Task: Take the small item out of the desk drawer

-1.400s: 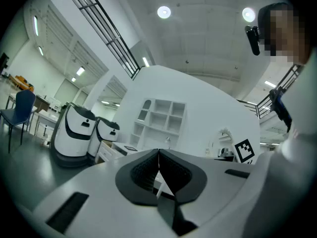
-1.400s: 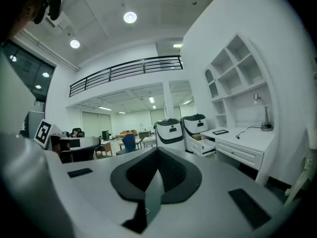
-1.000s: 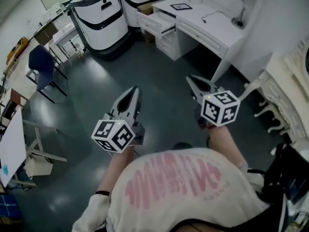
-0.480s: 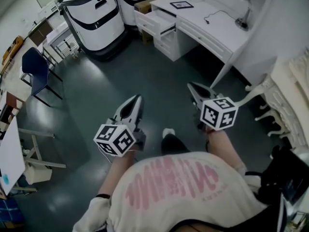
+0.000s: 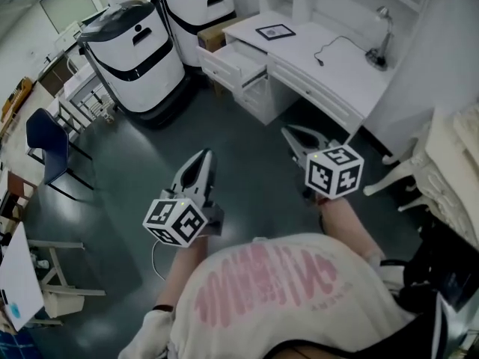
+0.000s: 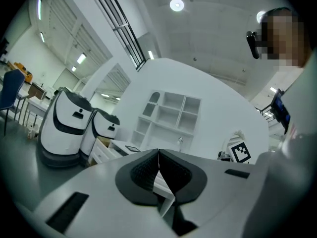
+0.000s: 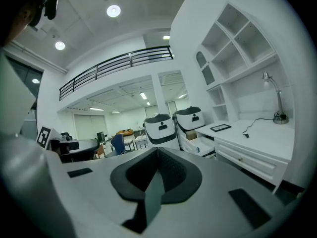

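Note:
A white desk (image 5: pixel 333 66) stands ahead at the upper right, one drawer (image 5: pixel 230 60) at its left end pulled open. From here I cannot make out what lies inside the drawer. My left gripper (image 5: pixel 203 156) and right gripper (image 5: pixel 287 131) are held side by side over the dark floor, well short of the desk, both shut with nothing between the jaws. In the right gripper view the gripper (image 7: pixel 158 150) points toward the open drawer (image 7: pixel 198 145). In the left gripper view the gripper (image 6: pixel 158 152) faces the desk (image 6: pixel 119 147) and its shelves.
Two white-and-black machines (image 5: pixel 138 51) (image 5: pixel 198 6) stand left of the desk. A framed picture (image 5: pixel 275 31) and a lamp (image 5: pixel 380 37) with its cable sit on the desktop. A blue chair (image 5: pixel 46 142) is at the left, a white ornate chair (image 5: pixel 441 163) at the right.
The desk and machines have shifted lower and nearer in the head view as the person walks toward them. Both grippers keep their place and stay shut.

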The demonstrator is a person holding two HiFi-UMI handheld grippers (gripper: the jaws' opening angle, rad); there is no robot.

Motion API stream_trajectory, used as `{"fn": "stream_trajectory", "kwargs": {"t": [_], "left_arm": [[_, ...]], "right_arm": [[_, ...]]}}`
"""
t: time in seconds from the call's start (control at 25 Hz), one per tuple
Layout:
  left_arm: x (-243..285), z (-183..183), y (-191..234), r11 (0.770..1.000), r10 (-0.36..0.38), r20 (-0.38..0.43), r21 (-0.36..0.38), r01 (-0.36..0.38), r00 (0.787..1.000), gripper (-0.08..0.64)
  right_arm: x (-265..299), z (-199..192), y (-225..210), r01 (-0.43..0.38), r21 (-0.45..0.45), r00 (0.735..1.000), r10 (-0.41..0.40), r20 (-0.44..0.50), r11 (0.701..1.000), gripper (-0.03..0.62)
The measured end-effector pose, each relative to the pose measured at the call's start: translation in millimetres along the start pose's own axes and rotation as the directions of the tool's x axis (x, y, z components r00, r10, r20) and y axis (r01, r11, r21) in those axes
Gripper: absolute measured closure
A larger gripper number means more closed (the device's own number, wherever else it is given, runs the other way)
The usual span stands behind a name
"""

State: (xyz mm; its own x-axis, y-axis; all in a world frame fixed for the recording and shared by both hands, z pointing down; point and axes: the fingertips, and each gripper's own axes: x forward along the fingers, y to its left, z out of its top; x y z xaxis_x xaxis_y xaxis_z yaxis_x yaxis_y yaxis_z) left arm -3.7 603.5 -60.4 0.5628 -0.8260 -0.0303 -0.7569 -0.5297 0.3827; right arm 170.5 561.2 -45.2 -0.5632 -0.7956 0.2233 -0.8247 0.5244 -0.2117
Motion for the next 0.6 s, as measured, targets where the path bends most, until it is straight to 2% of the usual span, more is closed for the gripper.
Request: {"fn": "stream_trajectory", "kwargs": {"t": [0.2, 0.44, 0.6], "left_arm": [[46, 3, 17, 1.0, 0.022, -0.016, 0.01, -0.021, 1.0, 0.531], [81, -21, 43, 0.999, 0.029, -0.128, -0.019, -0.031, 0.991, 0.531], [111, -36, 75, 0.997, 0.046, -0.152, -0.053, -0.055, 0.987, 0.531]], "right_arm": [[32, 14, -36, 0.0, 0.009, 1.0, 0.0, -0.009, 1.0, 0.575], [70, -13, -75, 0.025, 0.1, 0.996, -0.017, -0.083, 0.995, 0.575], [105, -28, -98, 0.035, 0.114, 0.992, -0.021, -0.124, 0.993, 0.575]]}}
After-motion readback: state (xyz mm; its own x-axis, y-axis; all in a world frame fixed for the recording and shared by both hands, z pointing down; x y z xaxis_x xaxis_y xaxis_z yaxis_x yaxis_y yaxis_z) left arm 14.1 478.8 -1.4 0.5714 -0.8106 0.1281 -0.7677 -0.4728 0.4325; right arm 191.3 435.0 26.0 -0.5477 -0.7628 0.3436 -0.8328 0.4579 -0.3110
